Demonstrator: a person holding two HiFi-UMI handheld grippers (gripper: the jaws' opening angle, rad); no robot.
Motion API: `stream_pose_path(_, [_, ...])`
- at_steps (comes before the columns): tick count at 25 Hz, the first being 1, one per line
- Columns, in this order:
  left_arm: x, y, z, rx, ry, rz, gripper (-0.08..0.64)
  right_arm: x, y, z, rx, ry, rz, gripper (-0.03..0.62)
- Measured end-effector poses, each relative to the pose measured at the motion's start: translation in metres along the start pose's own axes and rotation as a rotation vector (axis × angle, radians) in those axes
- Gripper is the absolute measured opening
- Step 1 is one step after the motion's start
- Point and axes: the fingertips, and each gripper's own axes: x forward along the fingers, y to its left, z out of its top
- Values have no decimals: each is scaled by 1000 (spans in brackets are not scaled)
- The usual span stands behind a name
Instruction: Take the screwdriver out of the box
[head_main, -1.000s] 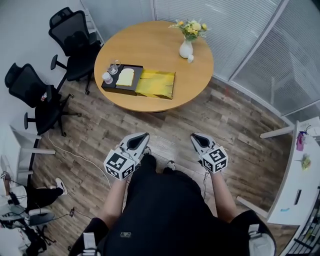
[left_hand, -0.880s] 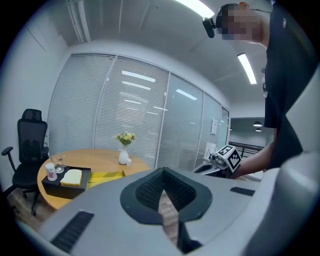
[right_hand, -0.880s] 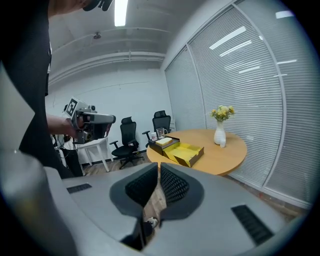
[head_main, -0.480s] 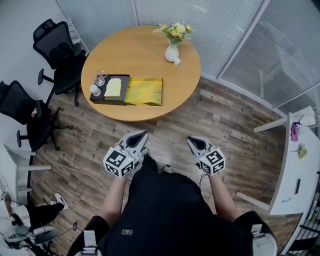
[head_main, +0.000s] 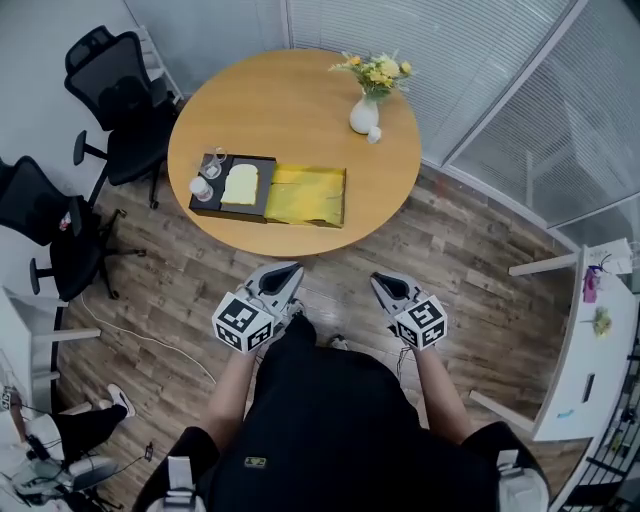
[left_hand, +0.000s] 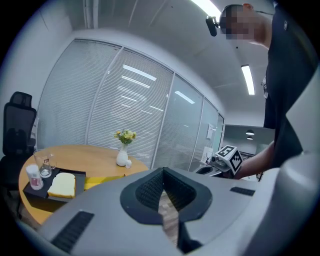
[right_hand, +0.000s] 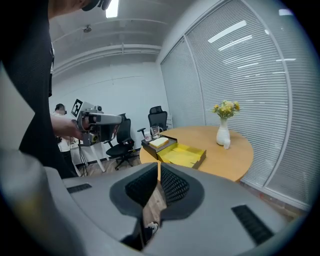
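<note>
We step closer – table (head_main: 300, 110) now nearer our grippers | box (head_main: 300, 196) at its near edge, untouched | left gripper (head_main: 285, 274), right gripper (head_main: 385, 284) – jaws together, empty

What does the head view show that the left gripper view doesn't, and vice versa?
Only the head view: a second office chair and the white desk at the right. Only the left gripper view: the ceiling lights, and the left gripper up close, its jaws shut with nothing between them. Both: the round table, the open box, the flower vase and the right gripper.
</note>
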Motion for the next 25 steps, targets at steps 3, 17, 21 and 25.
stream_pose_path(3, [-3,28,4,-8,0,0,6,34,7,17,-19,0,24,11])
stream_pose_path(17, [6,125,14,-57,-19,-43,6,118,-20,44,-27,62,-17,11])
stream_pose_path(21, [5,145,17,-50,-19,-50,6,136,-26,48,-37,79,-9,11])
stream_pose_path(25, [5,158,20,-51,-25,-27,6,153,-33,51,-51,87,14,11])
